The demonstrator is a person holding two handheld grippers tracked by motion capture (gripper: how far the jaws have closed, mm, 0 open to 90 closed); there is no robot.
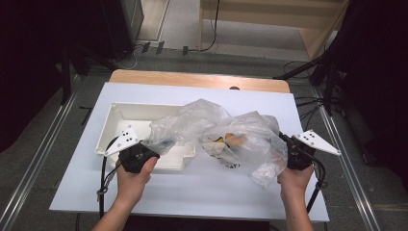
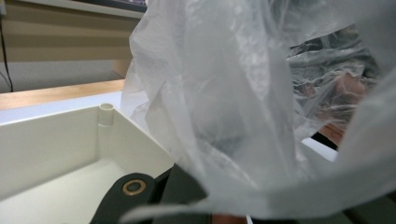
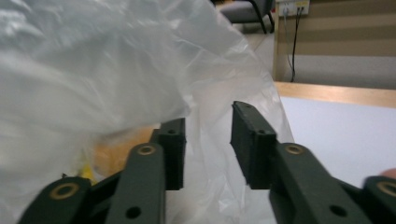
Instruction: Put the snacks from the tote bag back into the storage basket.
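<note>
From the high view we see a crumpled clear plastic bag (image 1: pixel 226 137) stretched between our two grippers above the white table top (image 1: pixel 192 187). Through the film show orange, yellow and dark-printed contents, too blurred to name. The bag's left end droops over the right side of a white tray (image 1: pixel 115 126), whose visible floor is bare. Our left gripper (image 1: pixel 144 151) is clamped on the bag's left edge; our right gripper (image 1: pixel 288 151) sits at its right edge. A wooden strip (image 1: pixel 192 79) borders the table's far side, with grey floor, cables and pale wooden furniture beyond.

In the left gripper view, the bag (image 2: pixel 243 107) hangs close to the lens, draped over the closed jaws, with the tray's (image 2: pixel 56 140) inner wall and corner to the left and a wood-panelled wall behind.

In the right gripper view, the jaws of the gripper (image 3: pixel 208 149) stand narrowly apart with bag film (image 3: pixel 116 79) between them, the pads not pressing it. Something yellow shows low at the left. White table (image 3: pixel 336 130), wooden edge and wall lie behind.
</note>
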